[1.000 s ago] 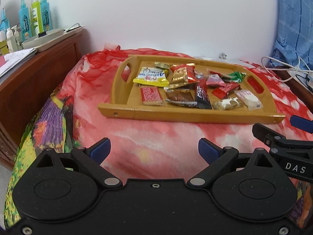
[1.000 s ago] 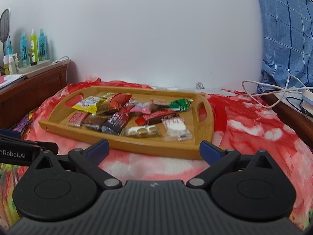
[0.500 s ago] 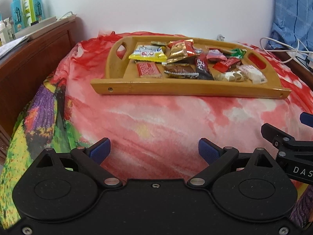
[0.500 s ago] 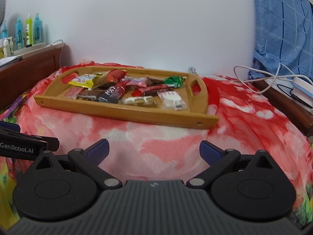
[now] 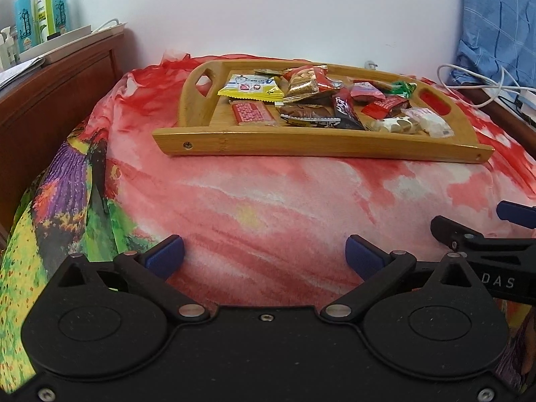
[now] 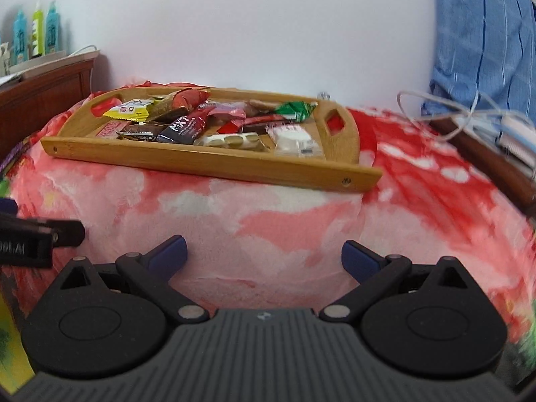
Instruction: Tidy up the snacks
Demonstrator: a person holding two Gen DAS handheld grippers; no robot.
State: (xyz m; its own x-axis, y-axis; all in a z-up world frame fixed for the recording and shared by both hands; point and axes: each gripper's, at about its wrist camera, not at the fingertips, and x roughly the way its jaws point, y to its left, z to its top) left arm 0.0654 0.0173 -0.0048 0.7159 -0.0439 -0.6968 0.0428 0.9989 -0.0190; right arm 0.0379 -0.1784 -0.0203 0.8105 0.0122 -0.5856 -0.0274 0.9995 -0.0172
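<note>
A wooden tray (image 5: 301, 140) (image 6: 207, 162) with cut-out handles rests on the red patterned cloth (image 5: 268, 201). It holds several snack packets, among them a yellow packet (image 5: 251, 88), a pink wafer bar (image 5: 251, 113), a black bar (image 6: 182, 129), a green packet (image 6: 296, 110) and a white packet (image 6: 294, 139). My left gripper (image 5: 264, 256) is open and empty, low in front of the tray. My right gripper (image 6: 263, 254) is open and empty too, beside it; its finger shows in the left wrist view (image 5: 469, 238).
A dark wooden cabinet (image 5: 50, 100) stands at the left with blue and green bottles (image 5: 40, 10) and a white tray on top. White cables (image 6: 452, 114) and blue checked fabric (image 6: 482, 50) are at the right.
Both grippers have pulled back and dropped lower, so the tray sits farther away and is seen edge-on. Both have stayed open.
</note>
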